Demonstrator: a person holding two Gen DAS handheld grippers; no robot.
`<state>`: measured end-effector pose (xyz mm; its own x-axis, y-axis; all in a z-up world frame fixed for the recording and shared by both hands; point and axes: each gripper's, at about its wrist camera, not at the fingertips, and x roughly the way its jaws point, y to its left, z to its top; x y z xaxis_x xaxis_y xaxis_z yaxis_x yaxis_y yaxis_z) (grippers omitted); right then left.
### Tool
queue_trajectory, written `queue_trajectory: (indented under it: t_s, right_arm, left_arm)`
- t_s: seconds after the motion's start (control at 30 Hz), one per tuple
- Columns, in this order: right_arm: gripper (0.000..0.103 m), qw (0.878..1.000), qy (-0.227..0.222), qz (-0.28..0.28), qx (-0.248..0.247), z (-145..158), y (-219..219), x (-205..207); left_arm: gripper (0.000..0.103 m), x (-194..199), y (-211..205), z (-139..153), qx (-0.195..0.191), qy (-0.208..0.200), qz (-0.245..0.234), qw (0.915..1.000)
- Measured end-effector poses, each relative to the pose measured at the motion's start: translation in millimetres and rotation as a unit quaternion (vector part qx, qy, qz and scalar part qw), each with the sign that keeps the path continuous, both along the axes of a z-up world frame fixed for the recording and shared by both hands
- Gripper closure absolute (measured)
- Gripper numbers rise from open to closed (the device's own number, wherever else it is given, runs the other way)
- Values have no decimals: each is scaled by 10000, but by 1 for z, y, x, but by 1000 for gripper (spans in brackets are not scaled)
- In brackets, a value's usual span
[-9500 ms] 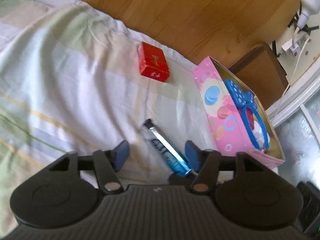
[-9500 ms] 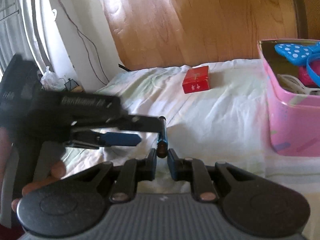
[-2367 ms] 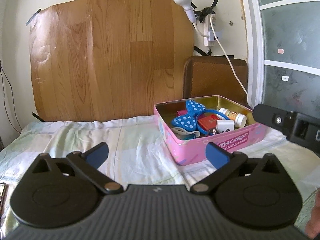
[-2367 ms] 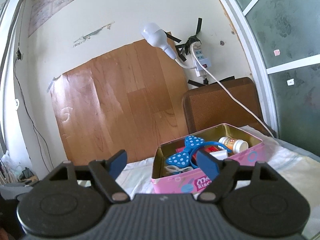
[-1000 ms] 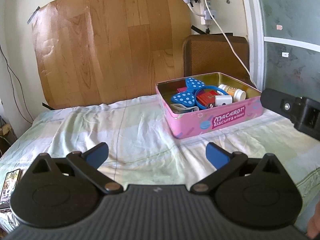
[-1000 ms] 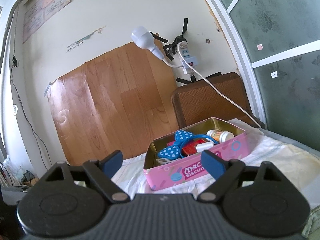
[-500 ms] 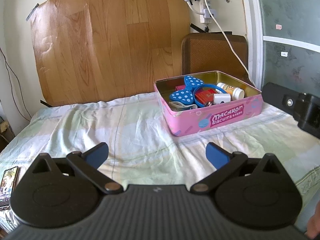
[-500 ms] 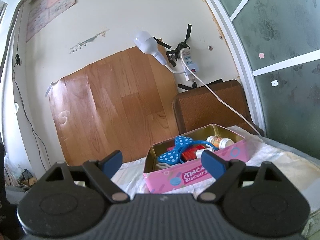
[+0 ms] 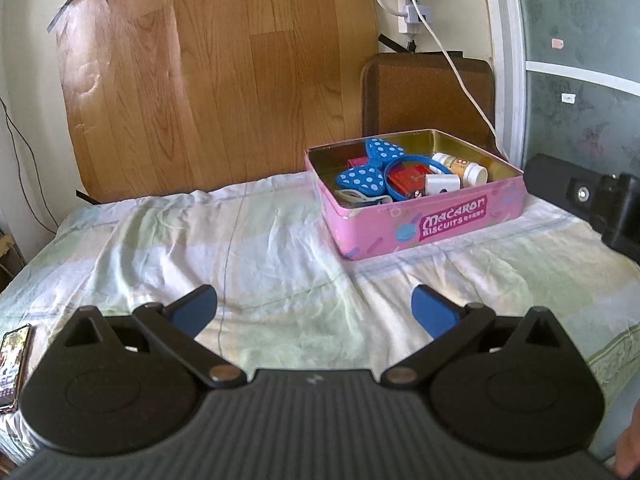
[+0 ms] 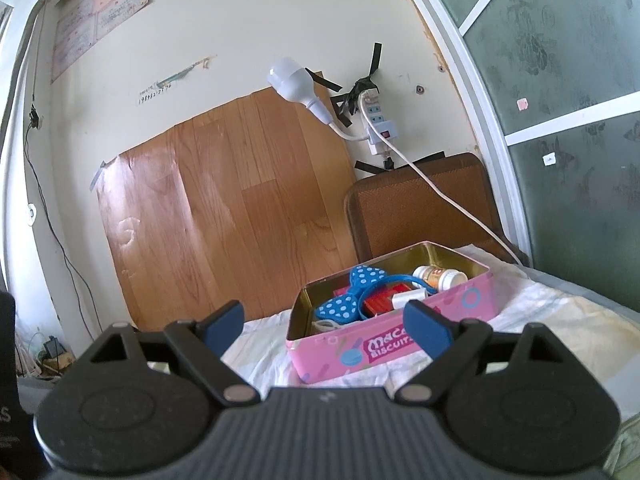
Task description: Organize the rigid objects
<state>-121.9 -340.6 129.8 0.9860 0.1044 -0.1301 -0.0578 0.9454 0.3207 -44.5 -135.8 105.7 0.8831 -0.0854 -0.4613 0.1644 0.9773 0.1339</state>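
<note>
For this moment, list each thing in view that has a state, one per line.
Pink biscuit tin: lid off, filled, on the bed sheet.
White pill bottle: capped, lying on its side in the tin.
Blue polka-dot bow headband: in the tin.
Smartphone: screen lit.
Left claw: open, empty.
Right claw: open, empty.

Both views are bright with soft daylight. A pale sheen runs down the wood-grain panel, and the bed sheet is washed almost white where the light falls, with faint shadows in its creases. The pink tin casts a narrow shadow at its base. The fisheye lens bows the window frame and darkens the corners. The centre is fairly sharp; the dark gripper bodies close to the lens are slightly soft, and colours look somewhat faded.
</note>
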Motion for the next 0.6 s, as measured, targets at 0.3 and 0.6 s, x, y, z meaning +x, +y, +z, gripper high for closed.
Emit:
queue_trajectory:
  t_s: [0.3,0.6]
  right_arm:
    - [13,10000,4,-1,1,0,0,0]
    - [13,10000,18,0,-7,-3,2,1]
  left_arm:
    - [0,4,0,-3,-36,168,-11,9999]
    - [0,7,-1,-7,-38,324,-16,9995]
